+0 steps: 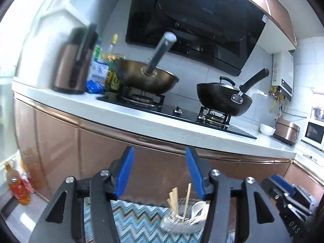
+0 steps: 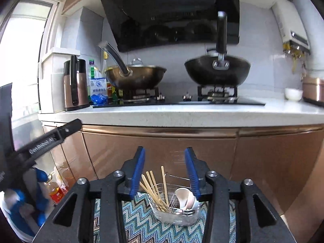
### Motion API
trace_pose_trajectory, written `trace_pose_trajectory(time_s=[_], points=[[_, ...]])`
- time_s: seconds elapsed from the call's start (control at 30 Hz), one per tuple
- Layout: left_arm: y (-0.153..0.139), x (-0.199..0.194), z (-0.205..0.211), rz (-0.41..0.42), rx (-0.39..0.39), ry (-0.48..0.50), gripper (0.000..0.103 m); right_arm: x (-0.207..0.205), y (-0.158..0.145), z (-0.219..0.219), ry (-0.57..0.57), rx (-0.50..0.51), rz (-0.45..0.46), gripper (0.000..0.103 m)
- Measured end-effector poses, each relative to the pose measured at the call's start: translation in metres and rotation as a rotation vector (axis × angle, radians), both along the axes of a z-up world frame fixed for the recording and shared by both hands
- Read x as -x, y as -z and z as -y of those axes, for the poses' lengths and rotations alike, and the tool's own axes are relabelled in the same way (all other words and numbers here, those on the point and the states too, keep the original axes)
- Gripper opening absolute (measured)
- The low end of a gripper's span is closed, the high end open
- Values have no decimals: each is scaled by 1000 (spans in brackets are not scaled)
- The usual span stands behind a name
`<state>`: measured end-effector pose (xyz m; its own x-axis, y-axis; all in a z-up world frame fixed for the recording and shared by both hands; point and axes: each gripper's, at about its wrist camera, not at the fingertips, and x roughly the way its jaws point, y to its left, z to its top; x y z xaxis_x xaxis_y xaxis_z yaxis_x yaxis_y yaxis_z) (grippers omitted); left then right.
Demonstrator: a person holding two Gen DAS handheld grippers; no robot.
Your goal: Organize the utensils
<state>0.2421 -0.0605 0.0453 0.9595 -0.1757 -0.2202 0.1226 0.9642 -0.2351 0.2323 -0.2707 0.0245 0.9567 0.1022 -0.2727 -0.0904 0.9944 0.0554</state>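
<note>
Chopsticks (image 2: 155,189) and spoons (image 2: 185,199) are standing sorted in the rack (image 2: 174,212) — we are holding left gripper (image 1: 160,169) and right gripper (image 2: 164,171) open, empty, clear above it.

Blue-padded black gripper (image 2: 164,170) over a teal zigzag mat (image 2: 139,218); copper cabinets (image 2: 263,162), white counter (image 2: 182,113), black wok (image 2: 217,70).

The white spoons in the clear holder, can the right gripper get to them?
Probably yes. The right gripper is open and empty, and the white ceramic spoons stand uncovered in the clear utensil holder just below it. Only the wooden chopsticks beside them crowd things a little.
</note>
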Motion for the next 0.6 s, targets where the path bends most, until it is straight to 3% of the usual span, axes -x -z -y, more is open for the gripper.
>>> trace_pose_trajectory(time_s=[0.1,0.37,0.47,0.6], points=[[-6,29,-15,-10,-36,-14,59,31,-6,-8,22,17,30,51],[-2,102,-46,-4,-123,-74,62,90,-6,-22,57,-5,64,66],[-1,123,-53,16,-152,-99,65,112,-7,-27,94,23,91,79],[-4,148,-59,42,-187,-132,67,131,-6,-29,131,64,99,85]])
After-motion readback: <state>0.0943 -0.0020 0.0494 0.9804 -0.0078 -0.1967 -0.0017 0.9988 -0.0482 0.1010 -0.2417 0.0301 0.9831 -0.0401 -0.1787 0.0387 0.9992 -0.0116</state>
